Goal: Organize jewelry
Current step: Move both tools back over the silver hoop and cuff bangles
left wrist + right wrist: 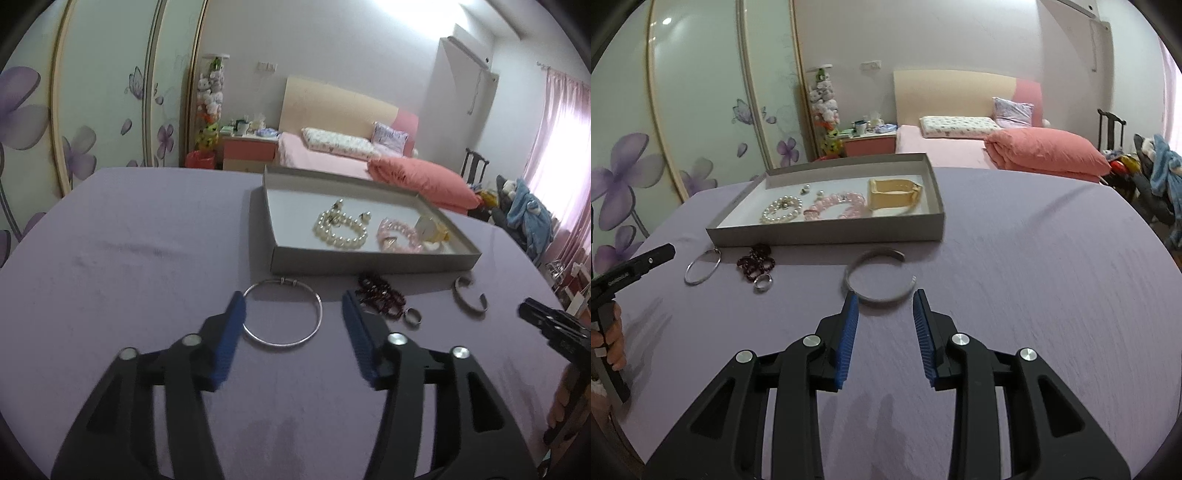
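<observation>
A grey cardboard tray (369, 264) (827, 236) stands on the purple tablecloth. It holds a pearl bracelet (341, 229) (781, 209), a pink bead bracelet (400, 234) (836, 206) and a yellow band (894, 194). In front of the tray lie a thin silver bangle (282, 315) (701, 271), a dark red bead bracelet (382, 297) (755, 262), a silver ring (412, 316) (763, 282) and an open silver cuff (471, 299) (879, 278). My left gripper (293, 306) is open, its fingers either side of the bangle. My right gripper (884, 299) is open just before the cuff.
The table edge runs behind the tray. Beyond it are a bed with a pink duvet (421, 177) (1049, 151), a wardrobe with flower doors (92, 110) and a chair with clothes (524, 210).
</observation>
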Available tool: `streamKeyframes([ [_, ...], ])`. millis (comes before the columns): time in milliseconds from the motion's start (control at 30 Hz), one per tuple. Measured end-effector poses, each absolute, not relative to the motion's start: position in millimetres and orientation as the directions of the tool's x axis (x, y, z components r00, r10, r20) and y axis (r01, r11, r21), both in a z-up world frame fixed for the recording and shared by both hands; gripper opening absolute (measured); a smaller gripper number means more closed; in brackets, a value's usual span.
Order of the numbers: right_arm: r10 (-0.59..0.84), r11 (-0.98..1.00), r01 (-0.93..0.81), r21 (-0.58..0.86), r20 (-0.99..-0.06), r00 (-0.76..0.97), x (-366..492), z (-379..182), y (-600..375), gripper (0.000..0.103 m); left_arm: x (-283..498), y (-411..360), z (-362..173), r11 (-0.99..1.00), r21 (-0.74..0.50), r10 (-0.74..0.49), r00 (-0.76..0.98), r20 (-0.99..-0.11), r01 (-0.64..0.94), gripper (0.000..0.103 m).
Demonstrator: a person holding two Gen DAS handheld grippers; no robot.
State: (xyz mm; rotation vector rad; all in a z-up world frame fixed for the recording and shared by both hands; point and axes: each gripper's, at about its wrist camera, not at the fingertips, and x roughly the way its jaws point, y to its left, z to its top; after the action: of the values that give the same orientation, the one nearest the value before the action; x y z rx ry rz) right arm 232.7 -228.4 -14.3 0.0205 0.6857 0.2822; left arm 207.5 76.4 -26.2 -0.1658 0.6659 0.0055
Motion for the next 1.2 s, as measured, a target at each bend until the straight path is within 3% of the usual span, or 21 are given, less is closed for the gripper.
streamKeyframes([
  [167,0.261,0.965,-0.227,0.135,-0.616,0.743,232,-16,-236,0.032,221,69,-40,0.991,-0.111,-0.023,0.731,-0.682,-0.071,0.077],
  [400,0.270,0.963,-0.222,0.155,-0.621,0.736,235,-21,-239,0.032,250,64,-62,0.991,-0.029,0.057,0.617,-0.785,-0.128,0.082],
  [433,0.271,0.962,-0.221,0.157,-0.621,0.735,235,-22,-240,0.032,255,64,-65,0.991,-0.016,0.068,0.598,-0.798,-0.134,0.086],
  [633,0.276,0.961,-0.213,0.176,-0.625,0.730,237,-24,-243,0.032,271,62,-66,0.989,0.023,0.106,0.578,-0.809,-0.149,0.093],
  [733,0.279,0.960,-0.213,0.181,-0.628,0.727,237,-25,-243,0.032,275,64,-66,0.987,0.018,0.107,0.577,-0.810,-0.159,0.091],
  [833,0.281,0.960,-0.213,0.183,-0.627,0.726,237,-24,-243,0.032,272,61,-62,0.989,0.016,0.103,0.599,-0.794,-0.149,0.071],
  [1200,0.281,0.960,-0.216,0.180,-0.638,0.717,237,-25,-243,0.032,248,80,-56,0.983,-0.089,0.033,0.639,-0.769,-0.158,0.070],
])
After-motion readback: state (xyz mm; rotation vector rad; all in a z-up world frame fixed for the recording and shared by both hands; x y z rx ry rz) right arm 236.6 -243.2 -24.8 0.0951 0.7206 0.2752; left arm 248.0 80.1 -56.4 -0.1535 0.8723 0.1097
